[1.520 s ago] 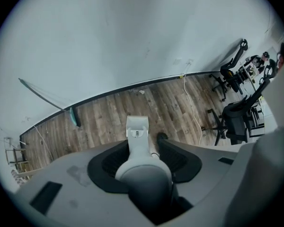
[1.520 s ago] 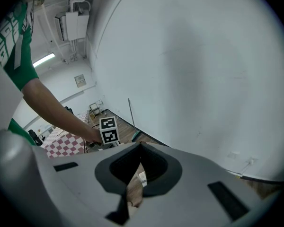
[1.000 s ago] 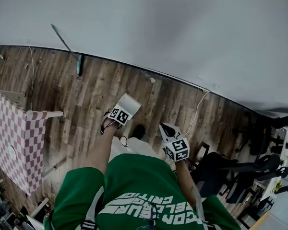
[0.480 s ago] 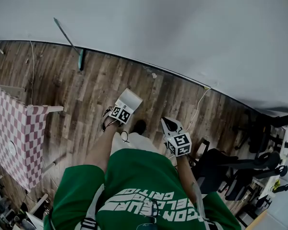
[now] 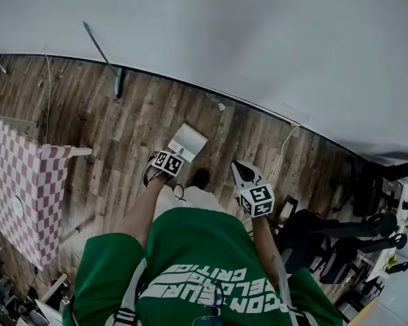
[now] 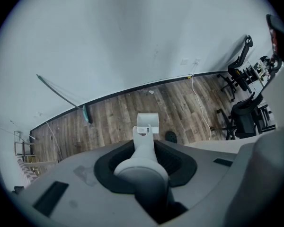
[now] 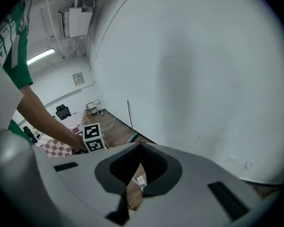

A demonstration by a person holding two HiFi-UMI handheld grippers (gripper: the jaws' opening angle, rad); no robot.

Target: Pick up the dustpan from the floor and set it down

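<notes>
Dustpan (image 5: 189,142) handle pinched in left gripper (image 5: 173,156) jaws, pan partly hidden behind it; right gripper (image 5: 238,168) jaws nearly together, empty.

- 1 white plastic dustpan (image 5: 189,141)
- 2 grey handheld grippers with marker cubes: left gripper (image 5: 177,153), right gripper (image 5: 239,172)
- 1 long-handled broom with teal head (image 5: 117,81)
- 1 red-and-white checked tabletop (image 5: 17,182)
- 2 thin white cables (image 5: 281,151), (image 5: 47,100) on the wooden floor (image 5: 122,134)
- 1 black shoe (image 5: 200,179)
- black office chairs (image 5: 326,240): number unclear
</notes>
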